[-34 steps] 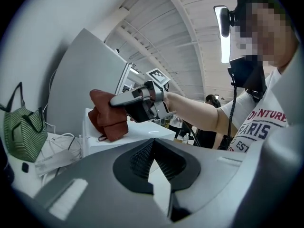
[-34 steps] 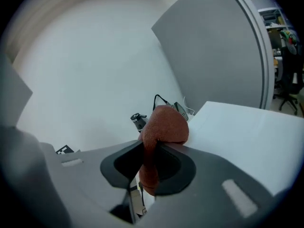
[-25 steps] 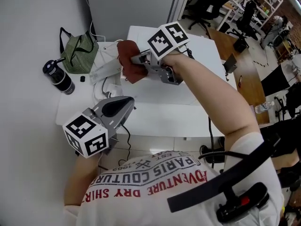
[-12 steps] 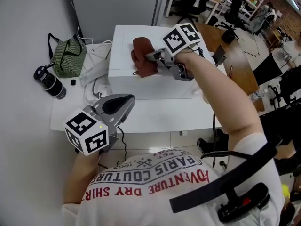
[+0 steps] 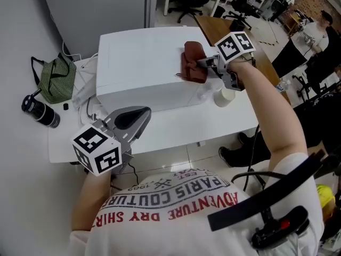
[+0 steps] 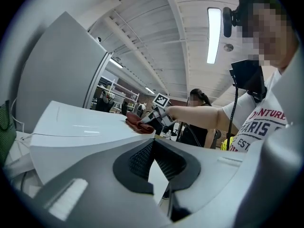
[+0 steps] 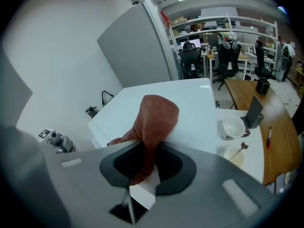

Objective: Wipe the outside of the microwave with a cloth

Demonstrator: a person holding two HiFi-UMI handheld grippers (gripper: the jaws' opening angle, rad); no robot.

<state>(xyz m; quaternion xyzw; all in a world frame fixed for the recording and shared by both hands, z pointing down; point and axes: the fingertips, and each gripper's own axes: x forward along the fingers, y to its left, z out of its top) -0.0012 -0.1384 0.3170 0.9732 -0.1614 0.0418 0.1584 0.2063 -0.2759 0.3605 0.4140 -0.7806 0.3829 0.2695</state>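
Observation:
The white microwave [image 5: 136, 63] stands on a white table [image 5: 176, 132]. A reddish-brown cloth [image 5: 193, 63] lies draped over the right part of its top, near the front right corner. My right gripper [image 5: 205, 65] is shut on the cloth and presses it against the top. In the right gripper view the cloth [image 7: 154, 118] hangs between the jaws over the microwave [image 7: 194, 101]. My left gripper [image 5: 137, 117] hovers in front of the table, shut and empty. Its own view shows the microwave [image 6: 76, 127] and the cloth [image 6: 137, 123] beyond it.
A green bag [image 5: 53, 79] and a black bottle [image 5: 37, 112] lie left of the microwave, with cables between them. A white cup [image 5: 224, 96] stands at the microwave's right. Behind are a wooden desk [image 5: 224, 28] and office chairs.
My right gripper has dragged the cloth across the microwave's top from its left side to its right side. The left gripper has stayed where it was.

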